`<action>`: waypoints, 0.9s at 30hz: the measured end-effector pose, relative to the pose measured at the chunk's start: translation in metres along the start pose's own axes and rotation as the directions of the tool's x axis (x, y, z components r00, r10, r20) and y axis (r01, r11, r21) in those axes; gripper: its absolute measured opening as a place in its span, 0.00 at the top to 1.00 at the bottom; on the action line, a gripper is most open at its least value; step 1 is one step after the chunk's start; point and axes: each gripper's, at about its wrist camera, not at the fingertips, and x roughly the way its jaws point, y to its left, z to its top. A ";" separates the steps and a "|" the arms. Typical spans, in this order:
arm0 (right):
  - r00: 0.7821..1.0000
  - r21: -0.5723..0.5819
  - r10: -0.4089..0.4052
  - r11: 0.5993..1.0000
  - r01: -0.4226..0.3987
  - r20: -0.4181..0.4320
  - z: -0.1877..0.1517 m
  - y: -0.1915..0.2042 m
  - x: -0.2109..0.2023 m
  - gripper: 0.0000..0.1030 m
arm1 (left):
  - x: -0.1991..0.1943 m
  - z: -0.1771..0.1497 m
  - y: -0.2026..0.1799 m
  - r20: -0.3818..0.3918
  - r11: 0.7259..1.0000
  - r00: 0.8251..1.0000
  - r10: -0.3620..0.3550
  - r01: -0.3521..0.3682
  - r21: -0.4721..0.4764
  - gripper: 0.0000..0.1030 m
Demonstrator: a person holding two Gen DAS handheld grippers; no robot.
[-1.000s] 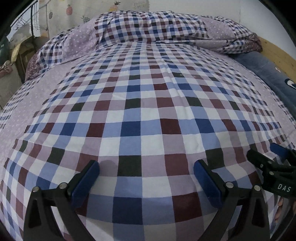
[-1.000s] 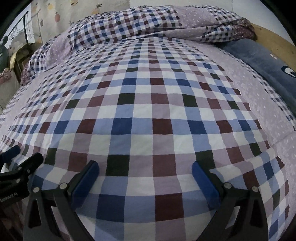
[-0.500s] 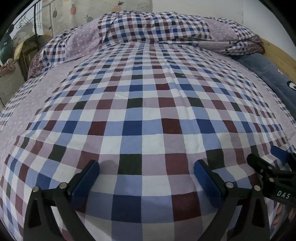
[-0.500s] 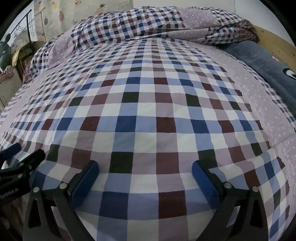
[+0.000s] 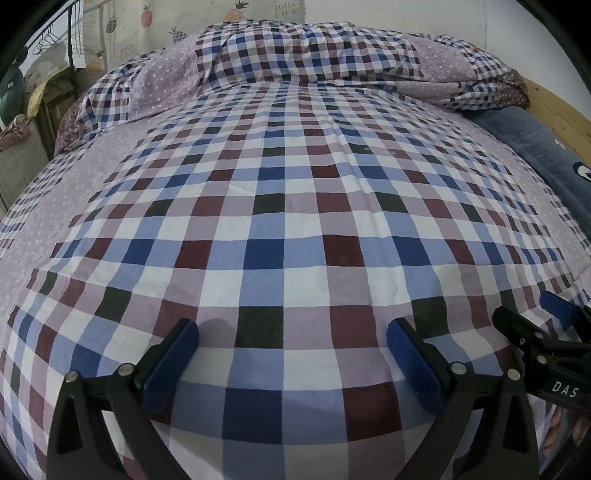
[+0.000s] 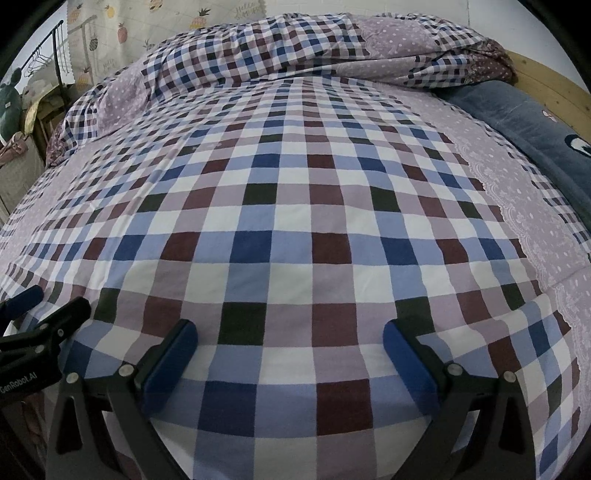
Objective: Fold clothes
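over the checked bedspread (image 5: 280,221), left gripper (image 5: 291,354) and right gripper (image 6: 290,352) side by side, jaws wide, empty

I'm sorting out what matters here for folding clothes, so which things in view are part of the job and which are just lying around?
Part of the job:
left gripper, open
right gripper, open
No garment shows yet.

Just lying about:
checked bedsheet
bunched checked quilt
blue blanket
pineapple curtain
wooden bed frame
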 end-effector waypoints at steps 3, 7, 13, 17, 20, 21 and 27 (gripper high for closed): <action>1.000 -0.001 0.000 1.000 0.000 0.000 0.000 0.000 -0.001 0.00 | 0.000 0.000 0.000 0.001 1.000 1.000 -0.001 0.001 -0.002 0.00; 1.000 -0.003 0.000 1.000 0.000 0.000 0.000 -0.001 0.000 0.00 | 0.000 -0.001 0.001 0.002 1.000 1.000 -0.001 0.001 -0.002 0.00; 1.000 -0.004 0.002 1.000 -0.002 -0.001 0.000 -0.002 0.000 0.00 | 0.000 -0.001 0.001 0.003 1.000 1.000 0.000 0.000 -0.003 0.00; 1.000 -0.006 0.003 1.000 -0.003 -0.002 0.001 -0.003 0.000 0.00 | 0.000 -0.001 0.001 0.004 1.000 1.000 0.000 0.000 -0.005 0.00; 1.000 -0.007 0.004 1.000 -0.004 -0.002 0.001 -0.004 0.000 0.00 | 0.000 -0.001 0.001 0.004 1.000 1.000 0.000 0.000 -0.006 0.00; 1.000 -0.007 0.004 1.000 -0.004 -0.002 0.001 -0.004 0.001 0.00 | 0.000 -0.001 0.001 0.005 1.000 1.000 0.000 0.000 -0.006 0.00; 1.000 -0.007 0.004 1.000 -0.004 -0.002 0.001 -0.003 0.000 0.00 | 0.000 -0.001 0.001 0.005 1.000 1.000 0.001 -0.001 -0.008 0.00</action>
